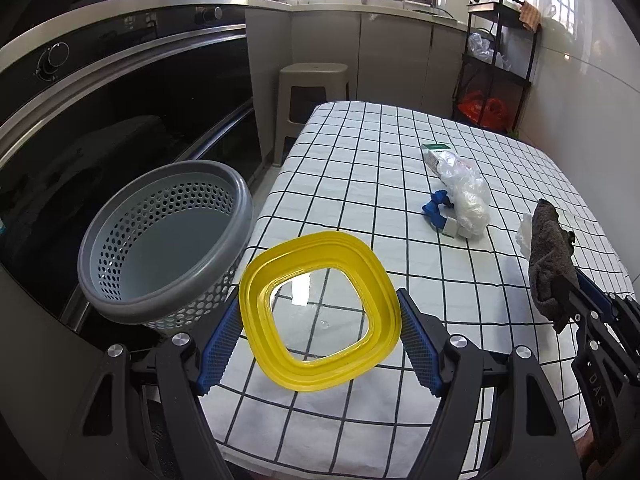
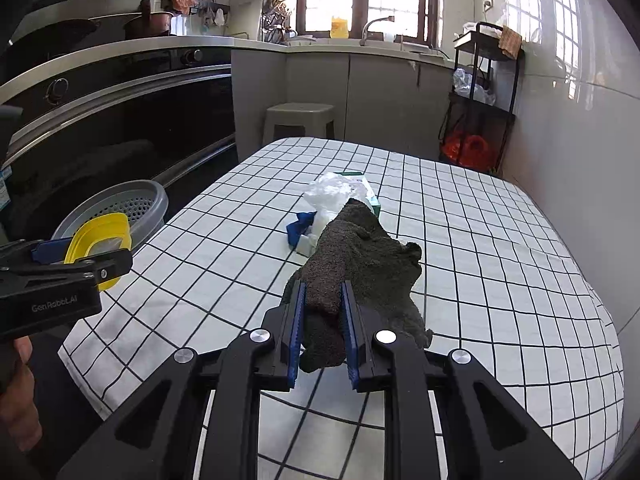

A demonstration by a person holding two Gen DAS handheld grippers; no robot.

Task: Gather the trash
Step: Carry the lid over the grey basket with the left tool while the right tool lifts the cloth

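My left gripper (image 1: pixel 320 316) is shut on a yellow container lid (image 1: pixel 318 310) with a clear centre, held above the table's left edge beside the grey perforated trash basket (image 1: pixel 164 240). The lid (image 2: pixel 100 244) and basket (image 2: pixel 132 204) also show in the right wrist view. My right gripper (image 2: pixel 324 296) is shut on a dark grey cloth (image 2: pixel 360 256), held above the table; the cloth also shows in the left wrist view (image 1: pixel 548 256). On the table lie a crumpled clear plastic bag (image 1: pixel 466 192), a blue scrap (image 1: pixel 434 208) and a small green-and-white box (image 1: pixel 434 152).
The table wears a white checked cloth (image 1: pixel 360 160). A black oven front (image 1: pixel 120 92) runs along the left. A beige stool (image 1: pixel 312 92) stands beyond the table, a black shelf rack (image 1: pixel 496 68) at the far right against the wall.
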